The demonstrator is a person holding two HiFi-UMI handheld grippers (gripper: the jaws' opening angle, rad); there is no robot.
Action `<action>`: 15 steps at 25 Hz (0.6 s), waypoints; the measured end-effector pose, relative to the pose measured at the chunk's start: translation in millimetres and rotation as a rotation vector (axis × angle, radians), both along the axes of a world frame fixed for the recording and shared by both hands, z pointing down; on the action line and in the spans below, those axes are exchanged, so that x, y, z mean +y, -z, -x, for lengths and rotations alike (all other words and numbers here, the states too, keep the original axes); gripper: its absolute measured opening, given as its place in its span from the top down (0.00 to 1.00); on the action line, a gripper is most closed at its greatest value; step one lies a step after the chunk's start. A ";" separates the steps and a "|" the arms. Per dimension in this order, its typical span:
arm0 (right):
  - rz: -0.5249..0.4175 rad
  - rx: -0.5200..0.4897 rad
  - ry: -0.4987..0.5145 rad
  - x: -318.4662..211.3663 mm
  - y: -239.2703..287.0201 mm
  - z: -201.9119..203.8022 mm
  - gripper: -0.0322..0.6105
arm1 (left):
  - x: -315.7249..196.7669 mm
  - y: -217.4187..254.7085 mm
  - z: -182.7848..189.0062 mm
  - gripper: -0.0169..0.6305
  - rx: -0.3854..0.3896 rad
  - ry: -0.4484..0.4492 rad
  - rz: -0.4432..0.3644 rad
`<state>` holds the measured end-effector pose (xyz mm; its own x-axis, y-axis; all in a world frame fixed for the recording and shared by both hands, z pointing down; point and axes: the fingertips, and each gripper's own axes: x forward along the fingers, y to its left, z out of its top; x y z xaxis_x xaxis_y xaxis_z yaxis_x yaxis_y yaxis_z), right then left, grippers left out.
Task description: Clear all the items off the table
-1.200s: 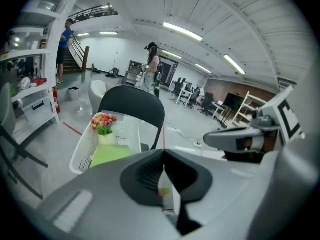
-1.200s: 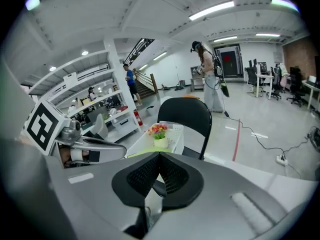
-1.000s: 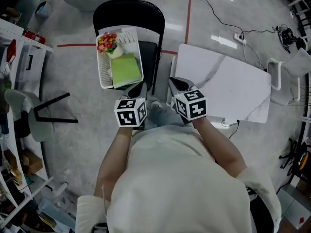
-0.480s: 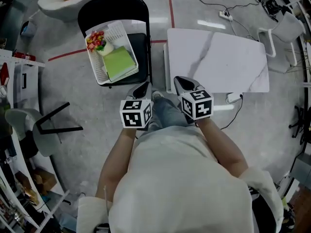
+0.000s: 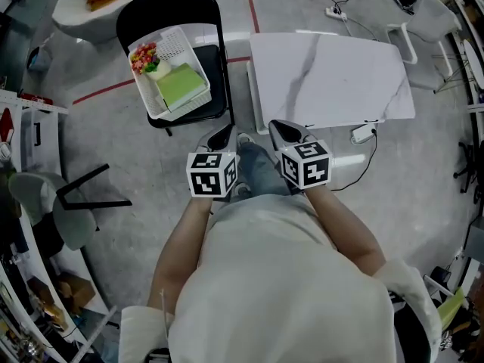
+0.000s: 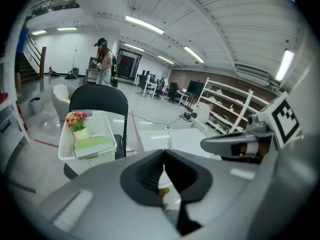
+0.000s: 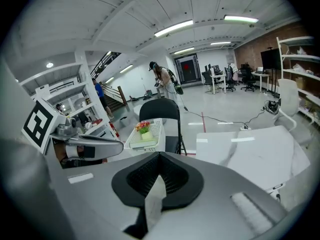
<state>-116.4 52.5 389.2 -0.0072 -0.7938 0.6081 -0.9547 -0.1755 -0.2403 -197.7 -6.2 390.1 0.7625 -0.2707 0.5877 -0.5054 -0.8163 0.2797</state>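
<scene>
One white basket [image 5: 183,42] holds a green book [image 5: 180,86] and flowers [image 5: 142,54].

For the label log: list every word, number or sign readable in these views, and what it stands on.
None: no words or numbers are readable in any view.
Cubes on the left gripper and right gripper: square black-and-white markers, no letters.
The green book in the white basket: no print legible.

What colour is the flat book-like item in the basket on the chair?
Light green; the book-like item in the basket shows best in the head view.
</scene>
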 end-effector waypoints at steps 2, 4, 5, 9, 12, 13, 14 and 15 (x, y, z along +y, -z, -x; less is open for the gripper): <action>-0.010 0.003 -0.007 11.8 1.7 7.9 0.95 | 10.9 3.8 6.2 0.96 0.008 -0.009 -0.005; -0.019 0.005 -0.014 21.9 3.5 15.1 0.95 | 20.8 6.4 12.3 0.96 0.016 -0.016 -0.004; -0.023 0.005 -0.017 26.4 4.5 18.5 0.95 | 25.5 7.2 15.2 0.96 0.020 -0.018 -0.002; -0.036 0.009 -0.014 44.5 7.7 33.4 0.95 | 45.0 9.0 28.3 0.96 0.029 -0.022 0.000; -0.040 0.016 -0.005 58.3 9.5 43.2 0.95 | 58.3 11.1 35.9 0.96 0.035 -0.018 0.003; -0.041 0.021 -0.002 62.3 10.3 45.8 0.95 | 62.1 12.1 38.0 0.96 0.037 -0.016 0.004; -0.043 0.025 0.001 66.3 11.1 48.3 0.95 | 66.0 12.9 40.1 0.96 0.039 -0.014 0.004; -0.045 0.030 0.003 70.3 12.0 50.8 0.95 | 70.0 13.4 42.2 0.96 0.041 -0.011 0.005</action>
<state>-167.1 122.8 377.2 0.0082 -0.8206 0.5715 -0.9621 -0.1623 -0.2193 -239.9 63.8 376.7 0.7889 -0.2591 0.5573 -0.4841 -0.8206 0.3038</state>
